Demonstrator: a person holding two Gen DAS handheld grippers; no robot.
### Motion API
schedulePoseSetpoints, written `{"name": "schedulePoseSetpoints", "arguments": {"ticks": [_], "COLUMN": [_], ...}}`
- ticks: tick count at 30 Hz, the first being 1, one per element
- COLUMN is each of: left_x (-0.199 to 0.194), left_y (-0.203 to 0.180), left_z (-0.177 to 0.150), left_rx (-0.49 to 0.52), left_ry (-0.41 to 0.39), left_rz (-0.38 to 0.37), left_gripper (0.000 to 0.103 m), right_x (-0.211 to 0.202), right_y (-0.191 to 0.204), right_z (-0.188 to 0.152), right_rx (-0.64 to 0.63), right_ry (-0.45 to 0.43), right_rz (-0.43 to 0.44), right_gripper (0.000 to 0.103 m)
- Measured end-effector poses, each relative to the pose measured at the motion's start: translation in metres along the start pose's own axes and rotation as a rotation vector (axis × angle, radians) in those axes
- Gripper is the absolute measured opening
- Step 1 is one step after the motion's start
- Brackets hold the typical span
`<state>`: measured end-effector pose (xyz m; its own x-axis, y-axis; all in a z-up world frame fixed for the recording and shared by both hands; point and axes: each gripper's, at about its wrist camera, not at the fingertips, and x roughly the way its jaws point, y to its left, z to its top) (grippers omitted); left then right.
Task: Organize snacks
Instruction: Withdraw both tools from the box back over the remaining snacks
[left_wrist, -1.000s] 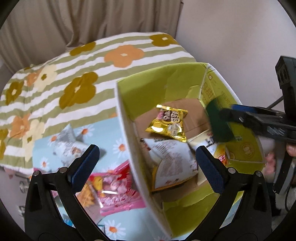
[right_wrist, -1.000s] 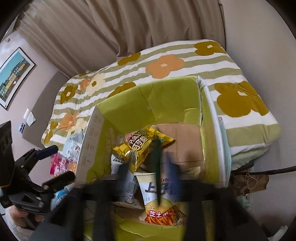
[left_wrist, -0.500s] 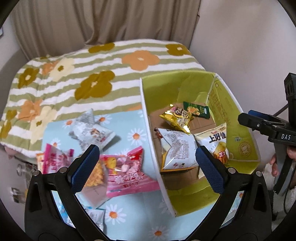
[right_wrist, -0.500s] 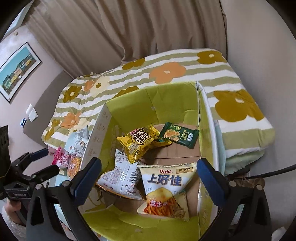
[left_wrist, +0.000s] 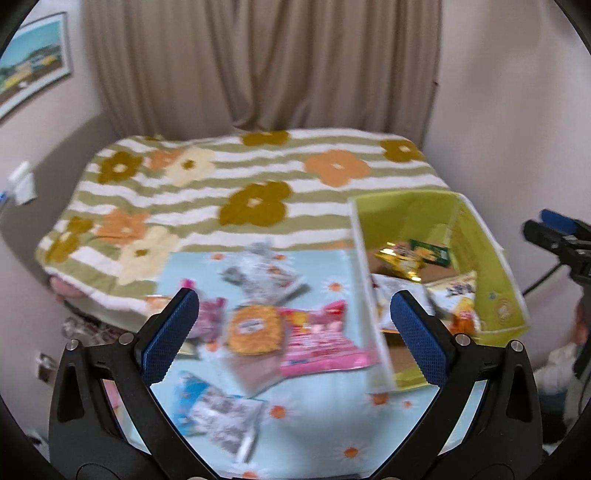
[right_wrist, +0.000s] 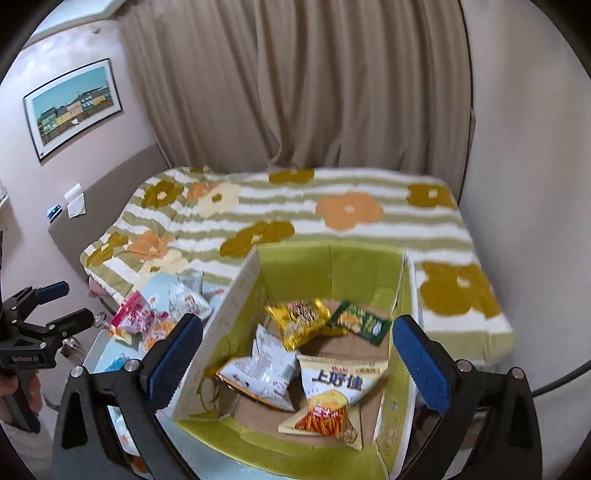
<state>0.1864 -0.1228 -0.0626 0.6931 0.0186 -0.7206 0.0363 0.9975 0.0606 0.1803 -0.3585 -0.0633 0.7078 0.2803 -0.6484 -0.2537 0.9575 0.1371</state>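
A green cardboard box (right_wrist: 332, 266) (left_wrist: 480, 236) stands on a light blue daisy cloth (left_wrist: 325, 413). It holds a yellow bag (right_wrist: 301, 319), a dark green packet (right_wrist: 360, 321), a white bag (right_wrist: 266, 369) and a white-and-orange chips bag (right_wrist: 336, 387). Loose snacks lie left of the box: a pink pack (left_wrist: 317, 343), an orange-labelled pack (left_wrist: 255, 328), a grey-white bag (left_wrist: 262, 277), a blue-white bag (left_wrist: 218, 410). My left gripper (left_wrist: 295, 332) is open and empty above the loose snacks. My right gripper (right_wrist: 295, 354) is open and empty above the box.
A bed with a striped flower blanket (left_wrist: 251, 177) lies behind the cloth. Curtains (right_wrist: 295, 92) hang at the back. A picture (right_wrist: 70, 107) hangs on the left wall. A wall runs close on the right (left_wrist: 517, 110).
Both grippers have pulled back and up from the box. The right gripper let go of the dark green packet, which now lies in the box. The left view has swung left over the loose snacks.
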Motion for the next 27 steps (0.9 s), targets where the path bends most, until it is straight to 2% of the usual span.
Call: {"name": "schedulePoseSetpoints", "arguments": {"ticks": [4, 9, 15, 20, 27], "left_x": [-0.012, -0.015, -0.002, 0.018, 0.054], "left_y": [0.03, 0.075, 0.138, 0.177, 0.206], "left_z": [-0.006, -0.018, -0.032, -0.041, -0.047], "left_rx": [-0.022, -0.056, -0.08, -0.063, -0.011], "left_ry": [-0.021, -0.017, 0.038, 0.078, 0.125], "left_rz": [0.06, 0.073, 0.048, 0.027, -0.087], "left_gripper": [0.103, 0.103, 0.103, 0.103, 0.103], "right_x": [0.0, 0.01, 0.036, 0.067, 0.104], "right_y": [0.019, 0.056, 0.108, 0.15, 0.197], "right_z": [0.006, 0.009, 0.008, 0.0, -0.018], "right_rx": [-0.016, -0.036, -0.035, -0.005, 0.016], "right_ry": [-0.008, -0.01, 0.017, 0.075, 0.154], "right_rz": [0.039, 0.066, 0.1, 0.117, 0.094], "right_gripper": [0.103, 0.103, 0.103, 0.103, 0.103]}}
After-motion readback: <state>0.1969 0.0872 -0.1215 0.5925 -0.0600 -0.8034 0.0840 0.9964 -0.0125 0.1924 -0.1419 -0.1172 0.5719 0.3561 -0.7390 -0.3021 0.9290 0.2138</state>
